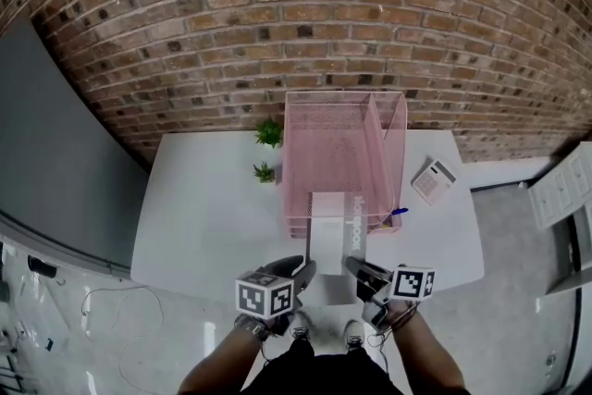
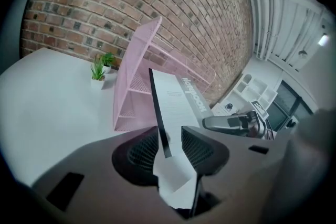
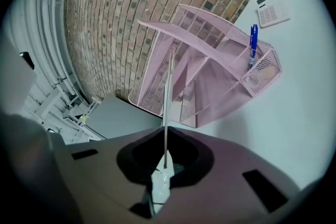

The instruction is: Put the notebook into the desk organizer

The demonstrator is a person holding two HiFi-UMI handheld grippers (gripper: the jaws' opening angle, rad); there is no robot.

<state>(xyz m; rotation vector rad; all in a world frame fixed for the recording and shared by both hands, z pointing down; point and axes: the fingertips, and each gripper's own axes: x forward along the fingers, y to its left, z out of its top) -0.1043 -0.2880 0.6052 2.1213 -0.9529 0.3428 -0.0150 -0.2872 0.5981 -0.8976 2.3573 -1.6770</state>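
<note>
Pink mesh desk organizer (image 1: 344, 95): stands at the far middle of a white table (image 1: 203, 208), against a brick wall (image 1: 277, 14). It has stepped tiers, and its open side faces near.

Notebook (image 1: 335, 222): white cover with a grey lettered strip along its right side. It is held off the table, in line with the organizer's near opening. The far end overlaps the organizer's front in the head view, and the near end hangs over the table's near edge. Whether it touches a tier cannot be told.

Left gripper (image 2: 170, 136): jaws part-way closed, clamped on the notebook's near left corner. The dark edge of the book runs up between the pads.

Right gripper (image 3: 166, 141): jaws nearly together, pinching a thin edge of the notebook at its near right corner. From this gripper's view the book shows as a narrow upright line.

Blue pen (image 1: 396, 214): upright in the organizer's small compartment at the near right.

Potted plants, two, small and green: one (image 1: 269, 133) just left of the organizer's far corner, the other (image 1: 265, 171) nearer, beside its left wall.

Calculator (image 1: 433, 180): flat on the table to the right of the organizer, apart from it.
</note>
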